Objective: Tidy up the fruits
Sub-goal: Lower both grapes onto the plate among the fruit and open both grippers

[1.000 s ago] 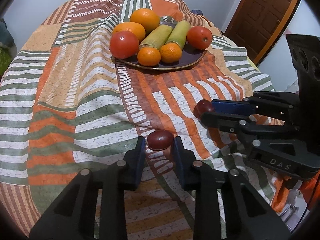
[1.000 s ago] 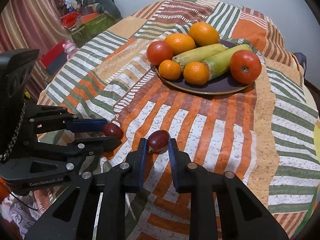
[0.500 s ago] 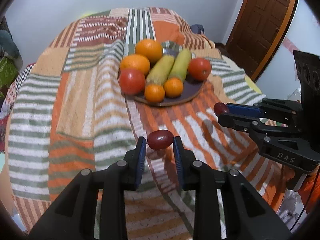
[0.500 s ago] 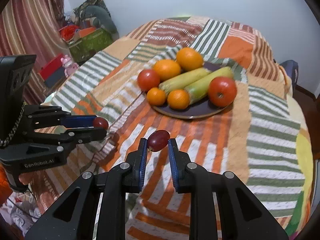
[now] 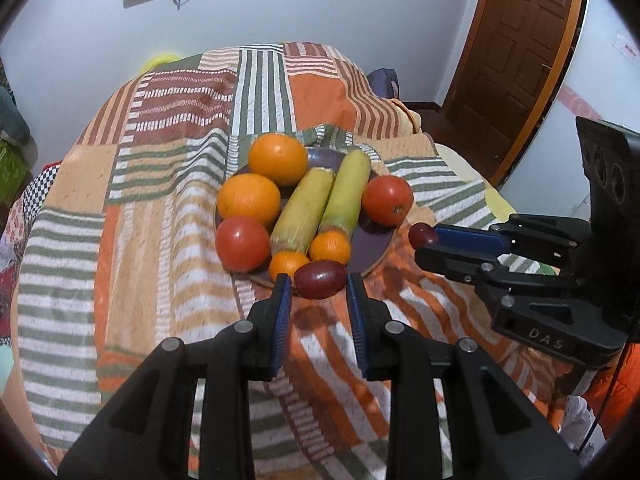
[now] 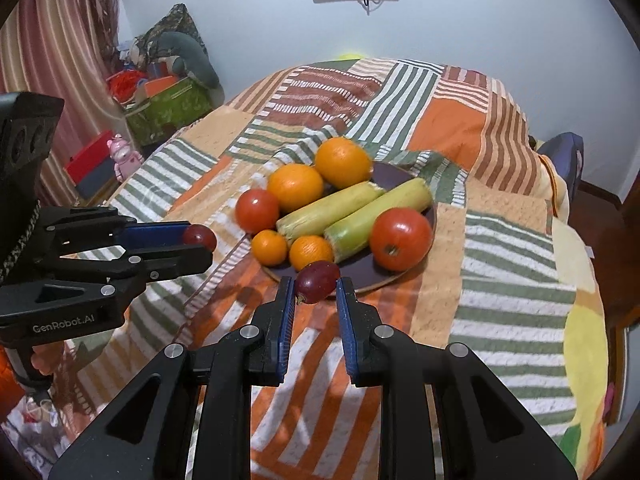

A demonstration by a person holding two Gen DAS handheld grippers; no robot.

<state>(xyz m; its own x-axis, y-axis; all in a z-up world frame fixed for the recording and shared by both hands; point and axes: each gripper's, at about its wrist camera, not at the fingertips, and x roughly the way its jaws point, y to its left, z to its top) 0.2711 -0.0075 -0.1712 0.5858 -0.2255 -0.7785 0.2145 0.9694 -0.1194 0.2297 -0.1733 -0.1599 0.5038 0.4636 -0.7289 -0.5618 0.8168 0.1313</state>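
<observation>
Left wrist view: the left tool [image 5: 320, 285] pinches a dark red grape [image 5: 320, 279] just short of the plate [image 5: 370, 250] ahead — the right tool [image 6: 316, 285] likewise clamps its own grape [image 6: 317, 277].

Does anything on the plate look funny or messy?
Nothing looks spilled or broken. One small oddity: the striped cloth is bunched up over the far rim of the plate. Also, two corn cobs lie among the fruit. Each gripper, left and right, holds a grape.
</observation>
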